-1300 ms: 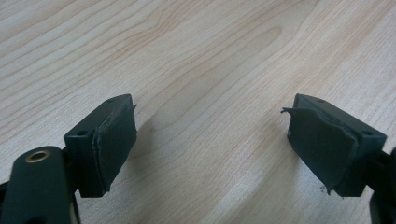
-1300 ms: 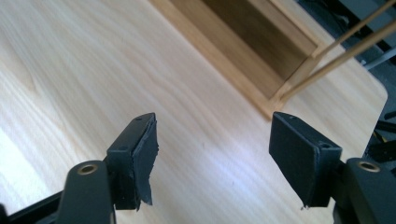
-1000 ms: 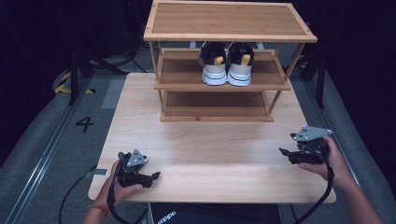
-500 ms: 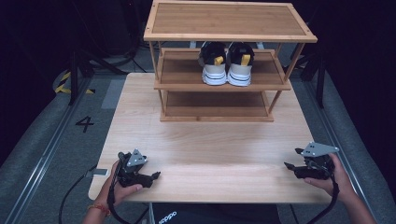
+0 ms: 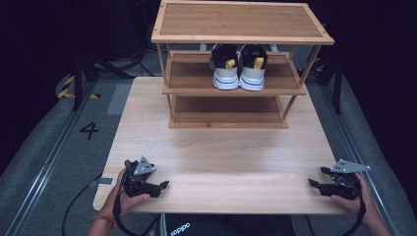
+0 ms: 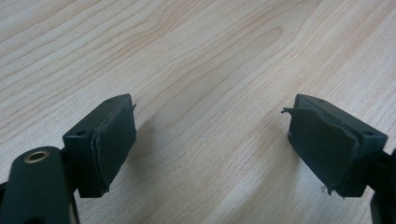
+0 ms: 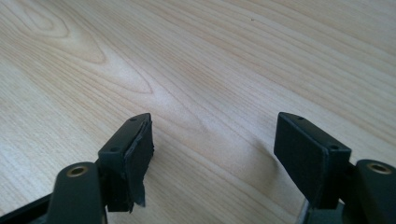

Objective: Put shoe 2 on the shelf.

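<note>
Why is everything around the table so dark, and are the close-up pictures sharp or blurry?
High view: light falls on the pale wooden table and the three-tier wooden shoe rack, while the surroundings fade to black. Left gripper view: wood grain is crisp, and the black tongs cast a soft shadow. Right gripper view: a pale glare patch lies on the wood ahead of the tongs.

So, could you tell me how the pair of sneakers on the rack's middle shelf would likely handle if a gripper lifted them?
The sneakers look padded, so probably light with squashy uppers. As two separate shoes, one grip likely lifts only one.
</note>
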Demonstrator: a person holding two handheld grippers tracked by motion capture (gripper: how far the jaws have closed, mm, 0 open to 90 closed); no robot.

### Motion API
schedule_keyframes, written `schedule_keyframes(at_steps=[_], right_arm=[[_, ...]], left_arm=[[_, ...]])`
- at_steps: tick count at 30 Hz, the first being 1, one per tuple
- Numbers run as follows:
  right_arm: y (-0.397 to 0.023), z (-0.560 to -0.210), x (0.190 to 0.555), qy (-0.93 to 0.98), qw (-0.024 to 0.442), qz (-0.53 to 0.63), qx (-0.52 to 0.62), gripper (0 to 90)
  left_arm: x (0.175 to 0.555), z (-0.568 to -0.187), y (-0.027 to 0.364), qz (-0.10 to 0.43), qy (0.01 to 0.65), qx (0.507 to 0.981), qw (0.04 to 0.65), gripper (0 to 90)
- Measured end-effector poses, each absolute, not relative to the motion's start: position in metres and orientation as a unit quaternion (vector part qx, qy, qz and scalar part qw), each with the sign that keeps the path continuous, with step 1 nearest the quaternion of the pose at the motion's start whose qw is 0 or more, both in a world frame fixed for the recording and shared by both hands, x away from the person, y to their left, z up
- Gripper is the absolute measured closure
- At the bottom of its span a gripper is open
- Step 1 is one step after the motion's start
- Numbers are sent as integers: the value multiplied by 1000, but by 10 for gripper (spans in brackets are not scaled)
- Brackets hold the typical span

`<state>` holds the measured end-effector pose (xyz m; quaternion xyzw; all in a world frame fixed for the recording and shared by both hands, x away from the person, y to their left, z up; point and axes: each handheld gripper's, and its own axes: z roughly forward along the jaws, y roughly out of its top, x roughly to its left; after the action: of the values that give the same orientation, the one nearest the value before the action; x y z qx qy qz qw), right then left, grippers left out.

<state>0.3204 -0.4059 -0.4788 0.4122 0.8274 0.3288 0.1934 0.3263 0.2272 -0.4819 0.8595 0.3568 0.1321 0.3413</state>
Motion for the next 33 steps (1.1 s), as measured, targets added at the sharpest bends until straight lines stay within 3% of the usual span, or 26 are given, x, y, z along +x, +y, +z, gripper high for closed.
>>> schedule_keyframes(at_steps=[3,33], right_arm=[[-413,-486,321,810,184,359,426,235],[-414,-487,321,792,197,360,451,234]], left_arm=[[326,-482,227,131,357,860,341,155],[328,-482,227,129,352,861,344,151]])
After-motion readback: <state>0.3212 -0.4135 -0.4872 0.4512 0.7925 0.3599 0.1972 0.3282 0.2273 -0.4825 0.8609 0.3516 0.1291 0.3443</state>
